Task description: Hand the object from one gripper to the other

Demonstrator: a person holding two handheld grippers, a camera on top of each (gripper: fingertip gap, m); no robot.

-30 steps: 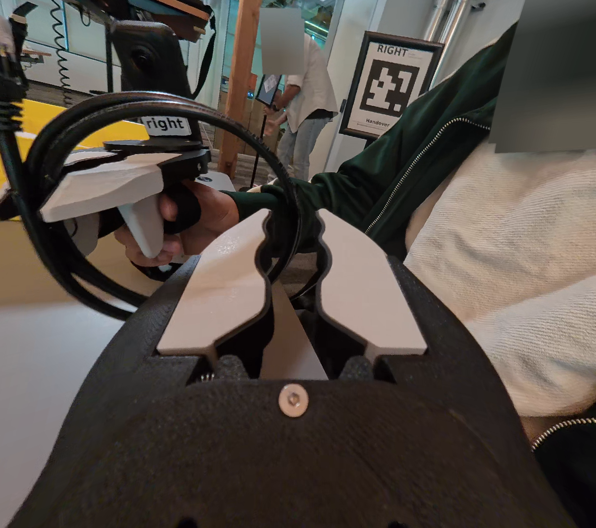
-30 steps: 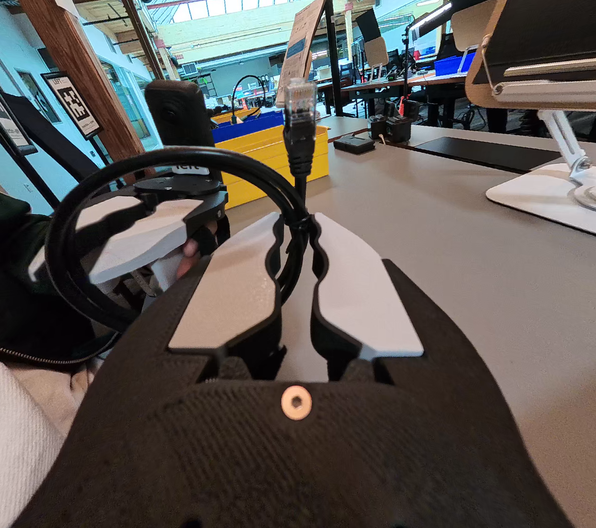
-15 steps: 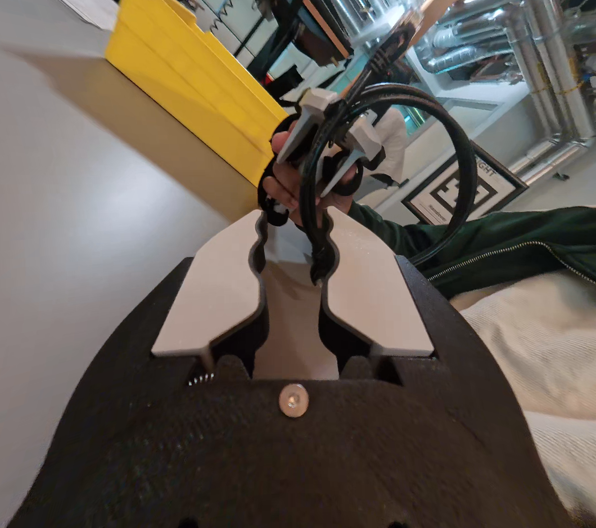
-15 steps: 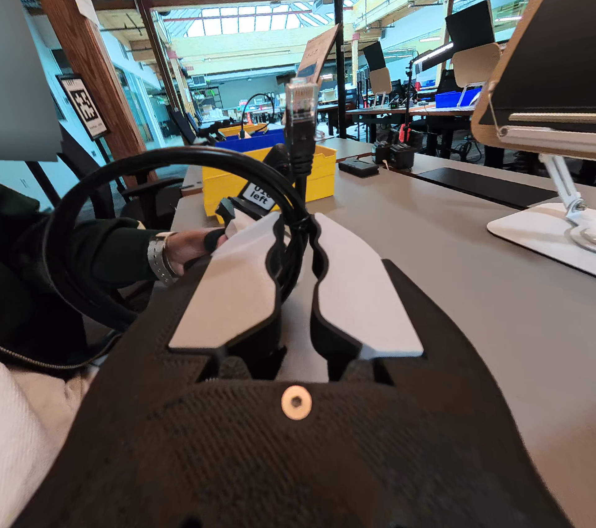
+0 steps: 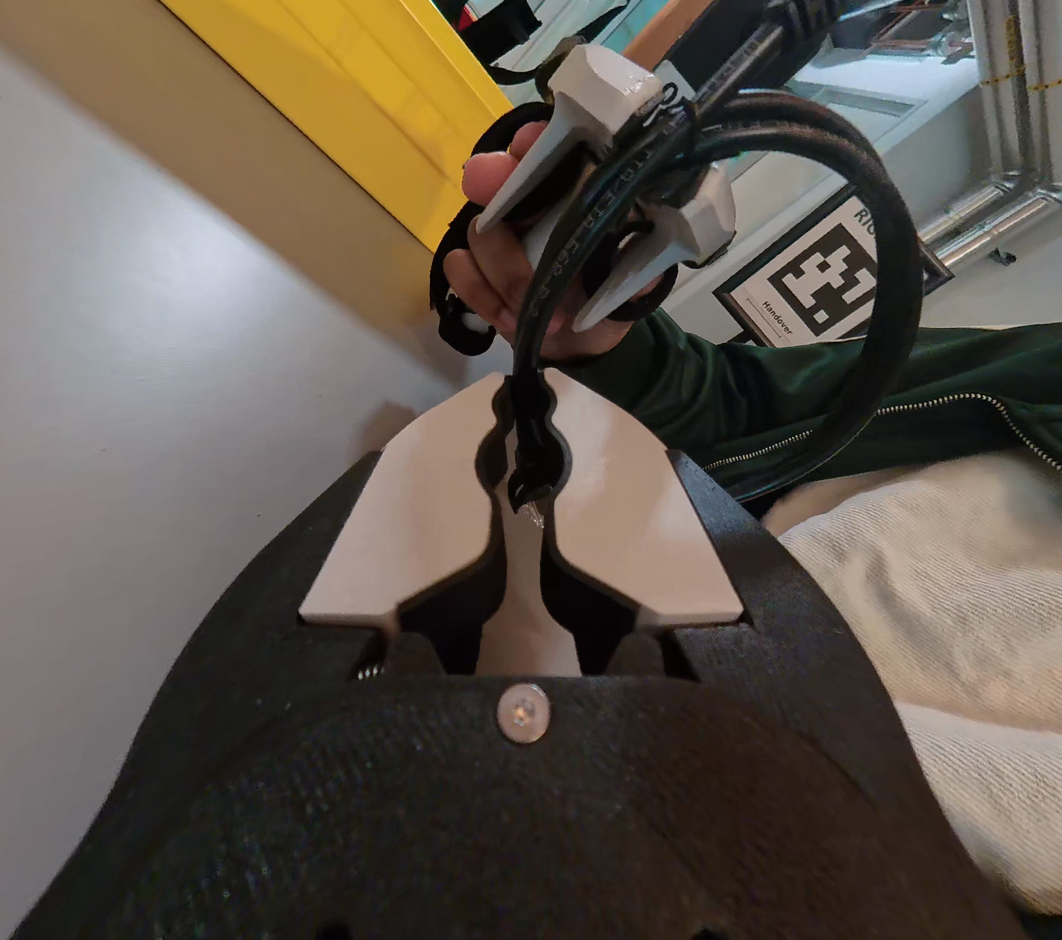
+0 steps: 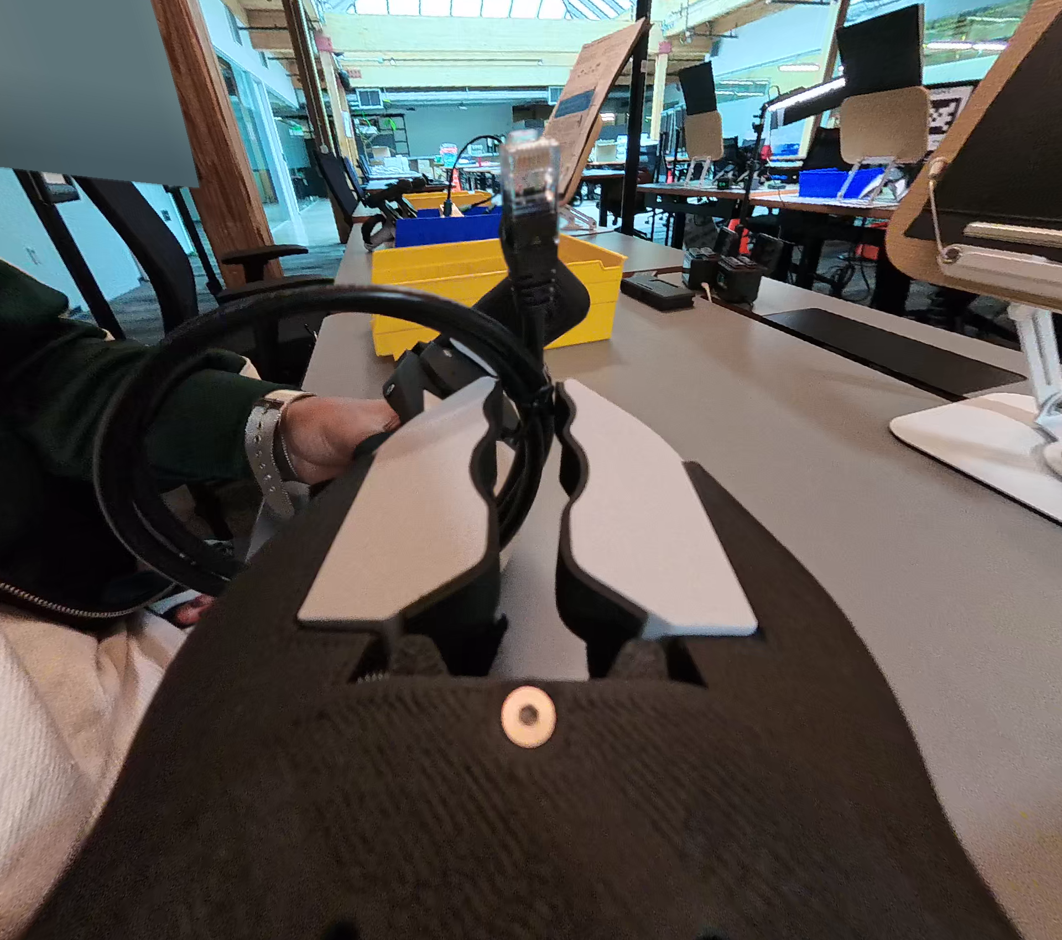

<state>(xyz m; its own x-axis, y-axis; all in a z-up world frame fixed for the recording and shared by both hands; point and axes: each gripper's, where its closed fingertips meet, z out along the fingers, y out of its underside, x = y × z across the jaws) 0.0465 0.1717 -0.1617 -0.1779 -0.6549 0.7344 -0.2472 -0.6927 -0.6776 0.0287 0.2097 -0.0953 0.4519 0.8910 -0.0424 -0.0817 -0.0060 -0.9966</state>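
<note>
The handover is at its middle: both grippers have the cable (image 6: 322,332) at once. The right gripper (image 6: 526,410) is clamped on the coil where a tie bundles it, with the loop hanging out to its left, held above the table (image 6: 804,453). The left gripper (image 5: 524,398) has its fingers drawn close around the lower plug end of the cable (image 5: 531,458); they look closed on it, though whether the grip is firm I cannot tell.

In the left wrist view the right gripper (image 5: 618,200) shows beyond, with the coil arching out to the side of it.

One plug (image 6: 528,171) stands upright above the right fingers, clear tip up. The other plug (image 5: 526,493) points back into the left gripper's throat. The coil stands on edge, its plane roughly along the right fingers, and the strand between the two grippers runs nearly straight.

My judgement: next the right gripper should open and draw away while the left holds steady, since a thin end grip may let the coil swing
</note>
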